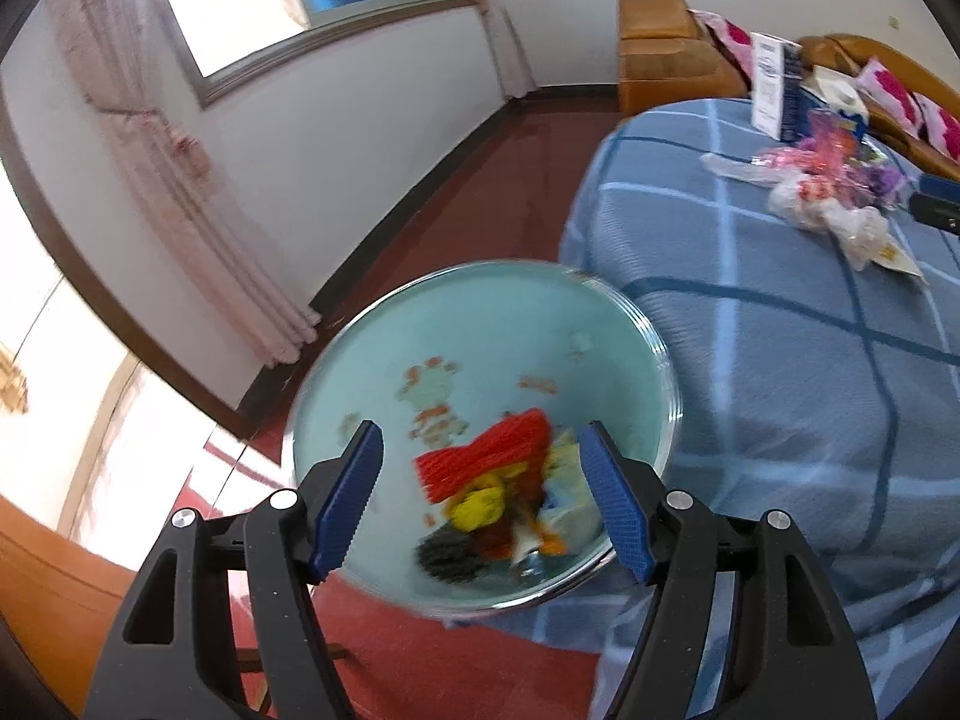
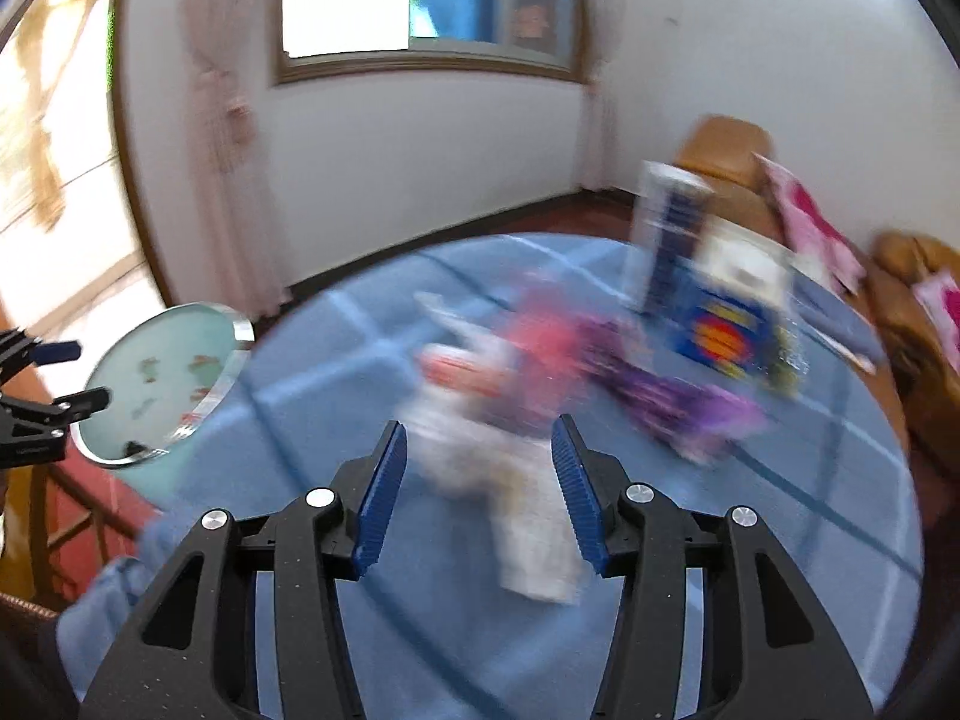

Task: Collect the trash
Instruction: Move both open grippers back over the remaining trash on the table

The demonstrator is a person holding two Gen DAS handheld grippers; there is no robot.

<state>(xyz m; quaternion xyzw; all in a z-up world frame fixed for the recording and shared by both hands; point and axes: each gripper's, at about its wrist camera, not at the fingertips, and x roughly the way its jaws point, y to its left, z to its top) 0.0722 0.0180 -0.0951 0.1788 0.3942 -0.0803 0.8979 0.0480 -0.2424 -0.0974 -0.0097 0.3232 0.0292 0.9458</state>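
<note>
Both claws gape empty: left claw (image 1: 483, 498) over the basin (image 1: 600, 294); right claw (image 2: 477, 495) nears blurred, seemingly plastic wrappers (image 2: 480, 420) beside it, to grip next.

From my left wrist camera, the bin (image 1: 480, 396) stands on the floor just beside the table (image 1: 780, 360), at its left edge, with wrappers (image 1: 510, 492) lying inside. On the table, a heap of bags (image 1: 822, 192) lies toward the far right; boxes (image 1: 780, 90) stand behind it, sofas (image 1: 672, 48) beyond. My right wrist camera has that heap (image 2: 510, 396) directly ahead, the bin (image 2: 162, 384) far left.
</note>
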